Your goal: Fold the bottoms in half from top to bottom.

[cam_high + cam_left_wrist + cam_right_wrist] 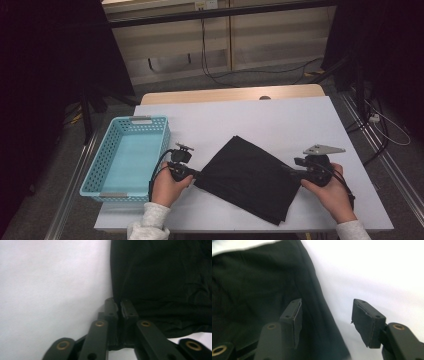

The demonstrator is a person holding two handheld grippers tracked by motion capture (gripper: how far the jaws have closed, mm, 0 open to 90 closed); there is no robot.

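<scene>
Folded black cloth (245,179) flat on the white desk (280,120). Left gripper (121,307): jaws closed together, pinching the cloth's corner edge. Right gripper (325,317): jaws wide apart, straddling the cloth's opposite edge, one jaw over cloth, one over bare desk. Blue basket (107,167) lies beyond the left gripper.

Left tool (119,307) jaws closed, right tool (327,320) jaws apart
</scene>
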